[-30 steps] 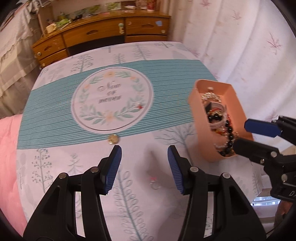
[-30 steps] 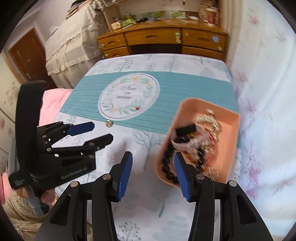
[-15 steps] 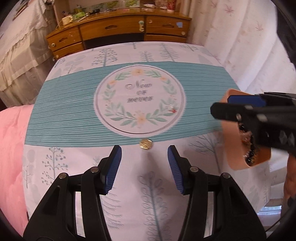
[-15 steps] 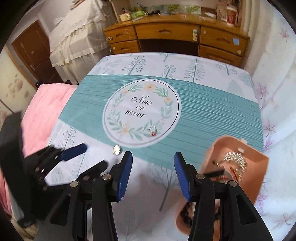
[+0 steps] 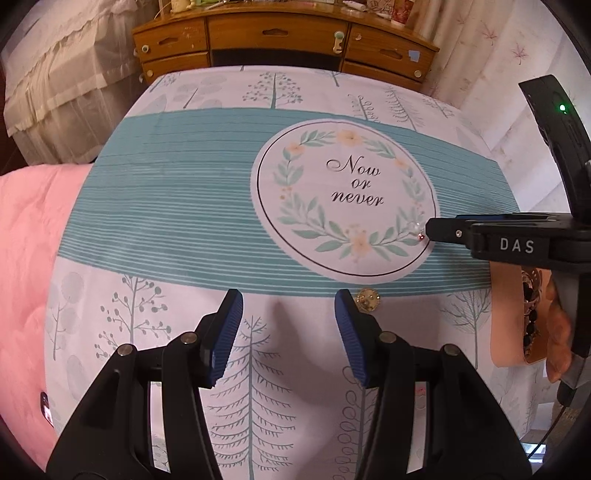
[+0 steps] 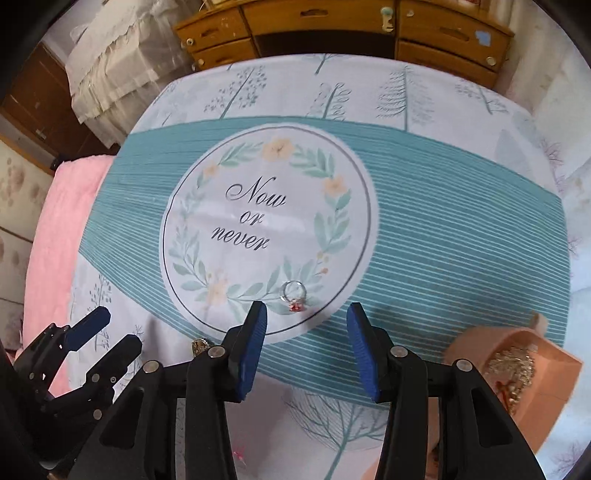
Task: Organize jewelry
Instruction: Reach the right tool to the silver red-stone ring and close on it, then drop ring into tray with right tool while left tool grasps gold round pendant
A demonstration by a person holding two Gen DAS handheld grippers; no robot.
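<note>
In the left wrist view, a pink blanket (image 5: 26, 266) fills the left edge. The tablecloth (image 5: 177, 206) takes the middle, with a teal band and a round "Now or never" print (image 5: 347, 206) right of centre. The left gripper (image 5: 288, 325) sits at the bottom centre, its jaws apart with nothing between them. A gold brooch (image 5: 366, 298) lies on the cloth just right of its right fingertip, apart from it. At the right edge the right gripper (image 5: 439, 230) reaches in from the side, its tip right beside a ring (image 5: 417, 230) at the print's lower right rim. Below it a peach tray (image 5: 506, 325) with beads shows partly, behind a hand (image 5: 557, 332). A wooden dresser (image 5: 280, 33) runs along the top.

In the right wrist view, the left gripper (image 6: 99, 336) shows at the lower left, jaws parted and empty. The brooch (image 6: 200, 345) peeks out beside it. The right gripper (image 6: 306, 343) is at the bottom centre; its jaws have just been closing a little, yet stand apart and hold nothing. The ring (image 6: 293, 293), with a red stone, lies on the print just above the gap between the fingertips, left of its middle. The tray (image 6: 517, 354) of jewelry sits at the lower right.
</note>
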